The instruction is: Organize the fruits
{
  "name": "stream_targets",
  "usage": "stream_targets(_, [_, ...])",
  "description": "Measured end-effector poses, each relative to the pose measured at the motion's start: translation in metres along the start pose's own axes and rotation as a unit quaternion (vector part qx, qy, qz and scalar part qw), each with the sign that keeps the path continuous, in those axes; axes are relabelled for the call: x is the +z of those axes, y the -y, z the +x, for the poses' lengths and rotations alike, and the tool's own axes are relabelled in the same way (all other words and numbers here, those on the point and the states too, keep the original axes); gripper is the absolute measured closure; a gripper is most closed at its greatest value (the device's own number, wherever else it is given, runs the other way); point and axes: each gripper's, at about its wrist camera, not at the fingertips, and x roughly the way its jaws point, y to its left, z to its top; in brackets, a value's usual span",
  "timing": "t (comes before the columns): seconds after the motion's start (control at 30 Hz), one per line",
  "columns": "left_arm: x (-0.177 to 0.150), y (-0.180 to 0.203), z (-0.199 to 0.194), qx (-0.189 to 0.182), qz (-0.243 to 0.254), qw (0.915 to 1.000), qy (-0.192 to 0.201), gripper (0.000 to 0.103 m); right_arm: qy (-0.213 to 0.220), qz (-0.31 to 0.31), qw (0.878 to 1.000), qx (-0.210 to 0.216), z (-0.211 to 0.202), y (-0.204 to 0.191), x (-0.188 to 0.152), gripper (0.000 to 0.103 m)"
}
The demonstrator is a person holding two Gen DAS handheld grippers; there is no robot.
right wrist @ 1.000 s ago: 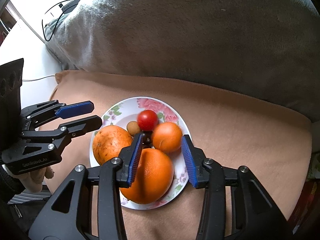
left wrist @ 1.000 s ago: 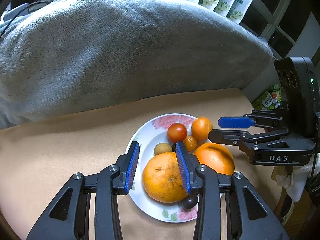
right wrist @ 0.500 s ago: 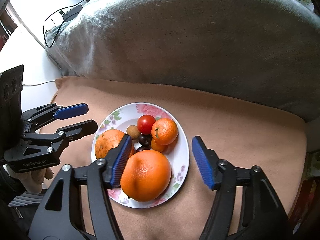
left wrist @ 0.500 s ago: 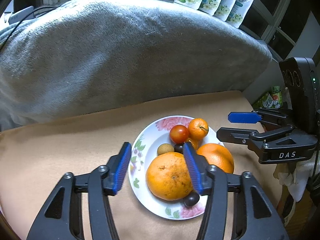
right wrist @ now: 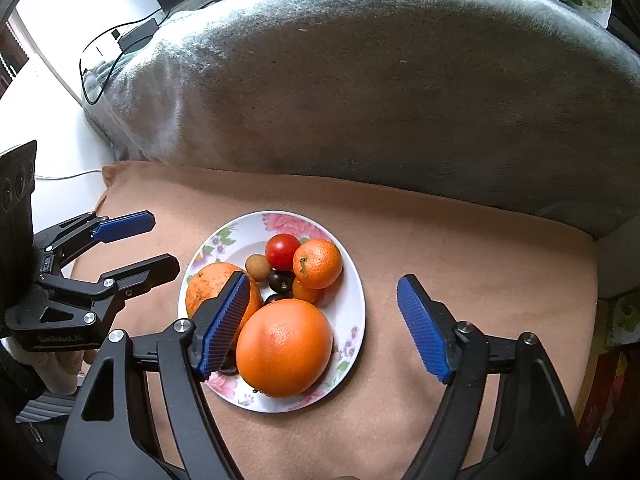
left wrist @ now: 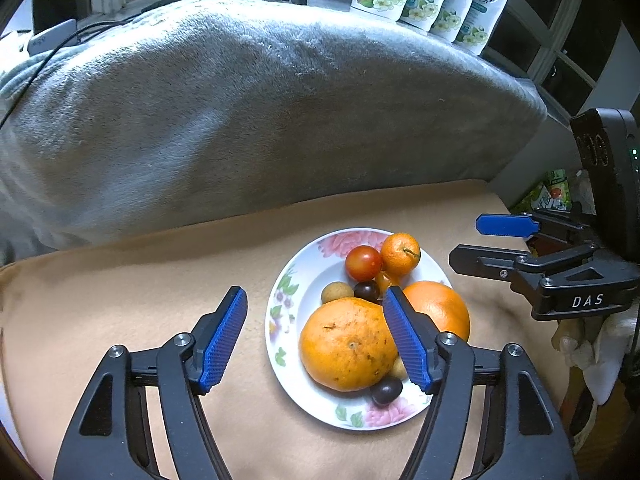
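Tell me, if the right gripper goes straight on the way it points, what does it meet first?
Probably the big smooth orange on the plate; it lies between the open fingers of the right gripper.

Both fisheye views are sharp and evenly lit, with bent, dark-vignetted edges. Daylight glares white at the right wrist view's upper left; the orange (right wrist: 284, 346) shines.

Grey plush blanket (left wrist: 248, 120) behind tan cushion (left wrist: 120, 292); dark windows (left wrist: 560, 40) beyond.
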Motion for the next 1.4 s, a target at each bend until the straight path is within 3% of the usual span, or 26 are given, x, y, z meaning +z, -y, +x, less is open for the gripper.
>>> stream_targets(0.6, [-0.004, 0.003, -0.027, 0.007, -0.001, 0.9998, 0.017, 0.032, 0.033, -0.002, 0.999, -0.009, -0.031, -0.015, 0.001, 0.022])
stream_targets(1.3, [-0.027, 0.026, -0.095, 0.025, -0.005, 0.9982, 0.053, 0.032, 0.099, 0.016, 0.994, -0.051, -0.103, -0.043, -0.044, 0.021])
stream_targets(1.4, [-0.028, 0.032, -0.101, 0.034, 0.002, 0.9979, 0.055, 0.032, 0.114, 0.019, 0.992, -0.055, -0.113, -0.047, -0.047, 0.012])
